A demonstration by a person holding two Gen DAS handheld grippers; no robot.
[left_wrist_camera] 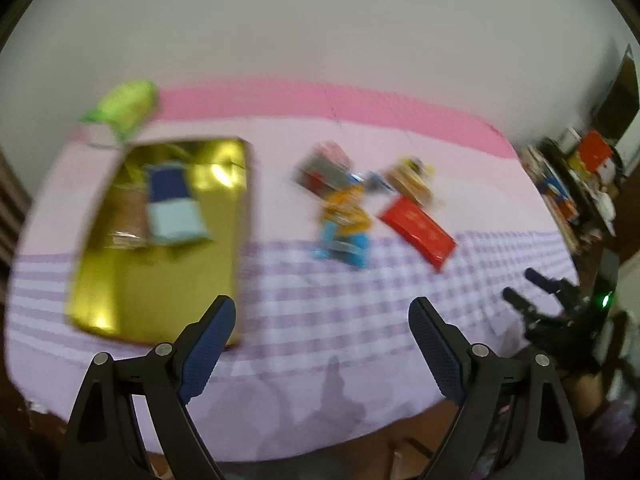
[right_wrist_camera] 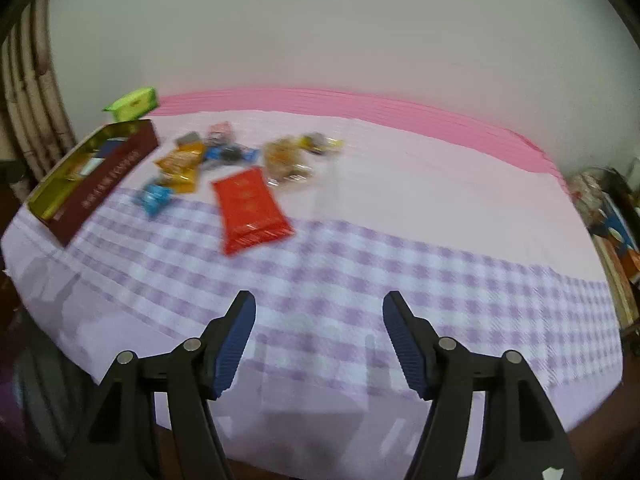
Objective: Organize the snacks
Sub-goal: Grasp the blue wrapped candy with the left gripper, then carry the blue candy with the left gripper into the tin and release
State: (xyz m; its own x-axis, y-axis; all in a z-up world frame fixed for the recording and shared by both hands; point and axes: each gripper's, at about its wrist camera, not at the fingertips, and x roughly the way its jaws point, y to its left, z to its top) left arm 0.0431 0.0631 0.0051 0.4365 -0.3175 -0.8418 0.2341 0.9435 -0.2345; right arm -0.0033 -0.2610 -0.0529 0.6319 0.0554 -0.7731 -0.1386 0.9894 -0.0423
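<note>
A gold-lined box (left_wrist_camera: 160,264) with dark red sides (right_wrist_camera: 108,180) lies open at the left of the table, with a blue-and-white packet (left_wrist_camera: 172,204) and a clear-wrapped snack inside. Loose snacks lie mid-table: a red packet (left_wrist_camera: 418,226) (right_wrist_camera: 250,210), an orange packet (left_wrist_camera: 346,210) (right_wrist_camera: 180,166), small blue packets (left_wrist_camera: 340,246) (right_wrist_camera: 154,196) and clear-wrapped cookies (right_wrist_camera: 286,160). My left gripper (left_wrist_camera: 322,312) hangs open and empty above the checked cloth, near the box's near right corner. My right gripper (right_wrist_camera: 319,308) is open and empty over bare cloth, well short of the snacks. It also shows at the left wrist view's right edge (left_wrist_camera: 528,290).
A green packet (left_wrist_camera: 126,106) (right_wrist_camera: 132,104) lies behind the box near the white wall. A pink mat strip (right_wrist_camera: 360,104) runs along the table's back. Cluttered shelves (left_wrist_camera: 580,184) stand off the right edge, pipes (right_wrist_camera: 32,92) at the far left.
</note>
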